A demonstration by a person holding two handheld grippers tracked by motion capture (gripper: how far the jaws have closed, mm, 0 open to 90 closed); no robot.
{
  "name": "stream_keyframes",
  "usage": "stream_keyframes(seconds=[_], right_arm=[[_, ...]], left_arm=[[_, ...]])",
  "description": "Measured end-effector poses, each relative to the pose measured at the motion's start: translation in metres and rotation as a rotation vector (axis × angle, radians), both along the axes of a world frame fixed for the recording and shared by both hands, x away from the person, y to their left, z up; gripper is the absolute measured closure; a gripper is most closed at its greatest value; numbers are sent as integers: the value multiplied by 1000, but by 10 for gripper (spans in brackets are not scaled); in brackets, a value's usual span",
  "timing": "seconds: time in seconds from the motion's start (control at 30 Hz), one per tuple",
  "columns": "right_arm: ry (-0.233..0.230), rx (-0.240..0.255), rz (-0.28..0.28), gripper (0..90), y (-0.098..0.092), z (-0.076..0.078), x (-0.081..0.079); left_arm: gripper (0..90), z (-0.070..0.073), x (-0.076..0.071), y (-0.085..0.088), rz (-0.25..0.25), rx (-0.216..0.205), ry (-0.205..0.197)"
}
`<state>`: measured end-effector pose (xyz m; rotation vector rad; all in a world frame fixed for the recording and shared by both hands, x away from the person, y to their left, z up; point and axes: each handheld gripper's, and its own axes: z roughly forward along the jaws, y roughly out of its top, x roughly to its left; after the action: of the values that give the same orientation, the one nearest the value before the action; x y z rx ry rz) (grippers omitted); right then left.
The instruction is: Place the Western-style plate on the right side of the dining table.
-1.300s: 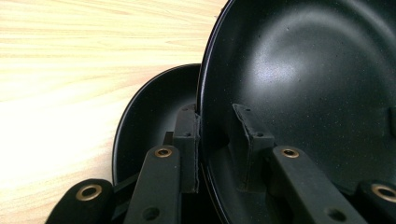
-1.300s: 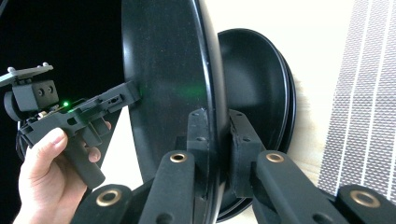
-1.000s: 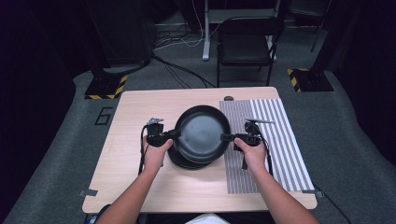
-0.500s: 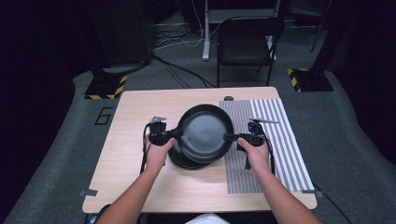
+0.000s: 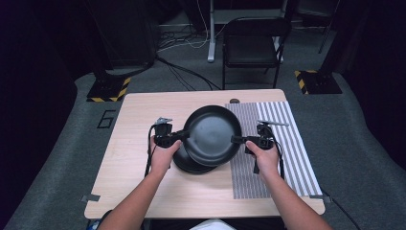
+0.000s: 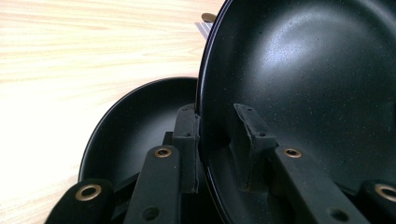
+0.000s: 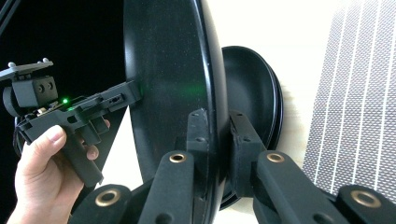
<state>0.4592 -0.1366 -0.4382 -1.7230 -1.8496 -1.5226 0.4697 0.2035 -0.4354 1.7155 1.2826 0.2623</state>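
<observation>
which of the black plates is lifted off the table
The top black plate, clamped by its rim in the left gripper and right gripper, is held up and tilted. The other black plates lie stacked flat on the table beneath it.

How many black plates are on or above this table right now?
2 that I can tell: one round black plate lifted and tilted, clamped at opposite rims by the left tongs and right tongs; one black plate beneath on the wooden table. More may be stacked there.

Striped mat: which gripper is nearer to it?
Right. The right gripper hangs over the striped mat while clamping the lifted plate; the left gripper grips the rim opposite, over bare table.
</observation>
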Motion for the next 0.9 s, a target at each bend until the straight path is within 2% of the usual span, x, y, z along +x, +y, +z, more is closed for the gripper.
stream_keyframes(seconds=[0.5,0.9], right_arm=[[-11,3,-26,807,-18,6,-6],[-10,11,-65,805,-36,9,-15]], left_arm=[[717,6,3,-16,-35,0,-7],[719,10,8,-37,-78,-4,-3]])
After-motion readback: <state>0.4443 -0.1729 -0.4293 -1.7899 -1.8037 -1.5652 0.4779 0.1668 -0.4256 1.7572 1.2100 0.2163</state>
